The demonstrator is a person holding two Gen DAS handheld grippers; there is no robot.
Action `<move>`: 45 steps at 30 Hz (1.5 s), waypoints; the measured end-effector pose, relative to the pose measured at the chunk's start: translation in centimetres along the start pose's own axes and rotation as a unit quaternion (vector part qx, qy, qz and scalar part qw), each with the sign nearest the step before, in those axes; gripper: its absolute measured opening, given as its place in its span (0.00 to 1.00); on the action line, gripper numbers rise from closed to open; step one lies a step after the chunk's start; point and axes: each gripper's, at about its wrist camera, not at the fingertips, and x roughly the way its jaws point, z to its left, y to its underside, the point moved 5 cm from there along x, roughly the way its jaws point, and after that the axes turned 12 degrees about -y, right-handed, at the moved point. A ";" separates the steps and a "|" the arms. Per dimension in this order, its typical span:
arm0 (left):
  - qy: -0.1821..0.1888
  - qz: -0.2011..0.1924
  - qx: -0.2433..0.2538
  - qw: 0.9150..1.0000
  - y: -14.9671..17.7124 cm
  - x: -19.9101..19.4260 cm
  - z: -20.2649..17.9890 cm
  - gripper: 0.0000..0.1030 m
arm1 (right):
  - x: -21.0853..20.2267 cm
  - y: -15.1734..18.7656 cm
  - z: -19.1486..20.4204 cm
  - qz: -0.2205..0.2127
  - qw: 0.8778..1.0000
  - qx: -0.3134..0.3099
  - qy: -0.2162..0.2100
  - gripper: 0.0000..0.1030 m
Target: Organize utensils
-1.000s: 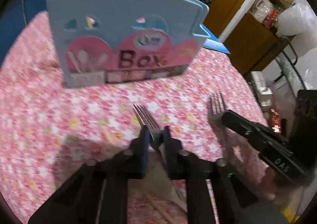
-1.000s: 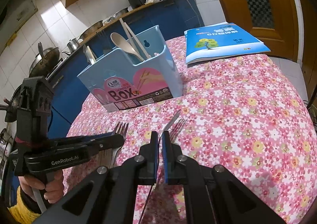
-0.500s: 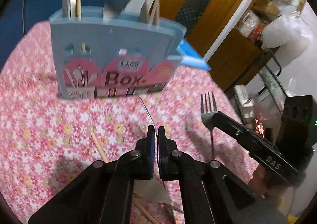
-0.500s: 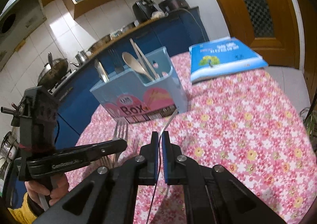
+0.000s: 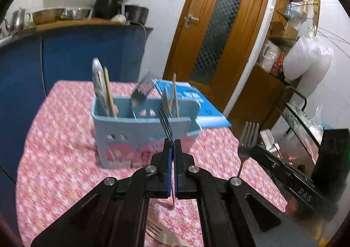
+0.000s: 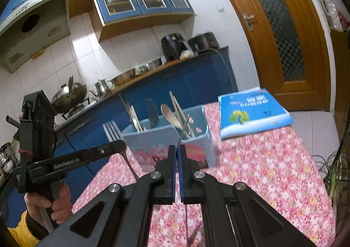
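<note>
A light blue utensil box (image 5: 140, 135) stands on the flowered tablecloth (image 5: 54, 170); it holds a knife, chopsticks, a fork and a wooden spoon (image 6: 169, 115). My left gripper (image 5: 172, 145) is shut on a metal fork (image 5: 165, 121), seen edge-on, tines pointing up in front of the box. My right gripper (image 6: 177, 148) is shut on a second fork (image 6: 184, 124), also edge-on, just before the box (image 6: 153, 139). Each gripper shows in the other's view: the right one (image 5: 253, 150) with its fork (image 5: 248, 135), the left one (image 6: 121, 145) with its fork (image 6: 111, 131).
A blue book (image 6: 251, 113) lies on the table behind the box. More utensils (image 5: 159, 233) lie on the cloth under my left gripper. A hand in a yellow sleeve (image 6: 54, 201) holds the left gripper. A blue counter (image 6: 175, 80) with pots stands behind, a wooden door (image 5: 218, 34) at the right.
Both grippers have risen from the cloth with their forks and tipped upward. The box now sits lower in both views, its open top visible.
</note>
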 end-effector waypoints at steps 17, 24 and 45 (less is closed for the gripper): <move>-0.060 -0.104 0.003 0.993 -10.2 -4.9 3.2 0.00 | 0.4 -0.9 -0.1 -0.007 1.000 -0.006 0.000 0.03; -0.094 -0.123 0.002 0.988 -11.8 -4.3 4.4 0.00 | 0.9 -0.1 -1.5 0.016 1.000 0.006 0.014 0.05; -0.113 -0.035 0.032 0.993 -5.7 4.5 5.4 0.00 | 4.6 2.4 -8.7 0.124 0.987 0.060 0.083 0.26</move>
